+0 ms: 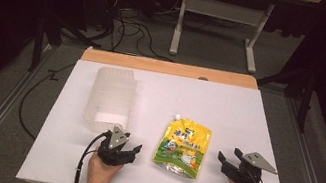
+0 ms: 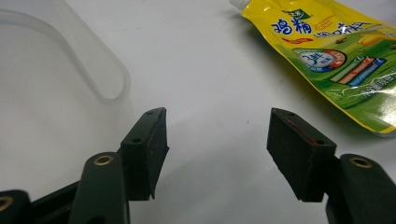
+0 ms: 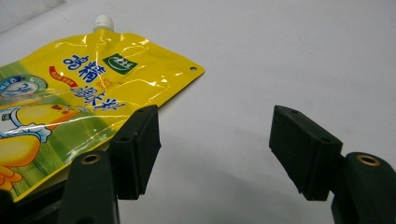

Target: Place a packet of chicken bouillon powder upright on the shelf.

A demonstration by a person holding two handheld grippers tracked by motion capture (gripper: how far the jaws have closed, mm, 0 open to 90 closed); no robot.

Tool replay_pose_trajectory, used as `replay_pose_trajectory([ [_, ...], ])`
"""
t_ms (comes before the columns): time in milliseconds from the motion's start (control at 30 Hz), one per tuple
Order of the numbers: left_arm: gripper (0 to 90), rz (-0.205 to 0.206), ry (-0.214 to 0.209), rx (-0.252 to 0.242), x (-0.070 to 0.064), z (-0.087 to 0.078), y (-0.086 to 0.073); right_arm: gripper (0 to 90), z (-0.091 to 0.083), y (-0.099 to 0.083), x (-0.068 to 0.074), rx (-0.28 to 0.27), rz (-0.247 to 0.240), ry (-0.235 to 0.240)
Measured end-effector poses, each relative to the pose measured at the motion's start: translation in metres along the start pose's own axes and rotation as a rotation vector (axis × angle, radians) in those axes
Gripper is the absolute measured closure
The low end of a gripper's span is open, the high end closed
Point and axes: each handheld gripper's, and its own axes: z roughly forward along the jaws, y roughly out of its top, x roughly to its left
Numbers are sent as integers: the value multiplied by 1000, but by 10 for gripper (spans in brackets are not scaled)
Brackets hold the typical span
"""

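One white table (image 1: 248, 116), two grippers, one pouch, one container. Yellow spouted pouch (image 1: 182, 147) lies flat near the front edge, between the two grippers, white cap pointing away from the person. One clear plastic container (image 1: 110, 98) lies on its side left of the pouch, just beyond the left gripper (image 1: 132, 152). Left gripper jaws spread wide, nothing between them. Right gripper (image 1: 228, 159) jaws also spread, empty, just beside the pouch's right edge.
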Motion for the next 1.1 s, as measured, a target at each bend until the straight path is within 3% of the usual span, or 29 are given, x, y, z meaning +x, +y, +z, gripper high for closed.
replay_pose_trajectory([
  [467,378,1,12,17,0,2,0,339,1,1,0,13,5,4],
  [667,368,-14,27,-1,-1,4,4,339,1,0,-1,7,3,2],
  [900,358,-29,-3,24,-11,8,10,336,0,0,-1,3,5,-2],
  [1100,346,-78,-34,18,-20,10,18,333,1,1,-1,12,2,-4],
])
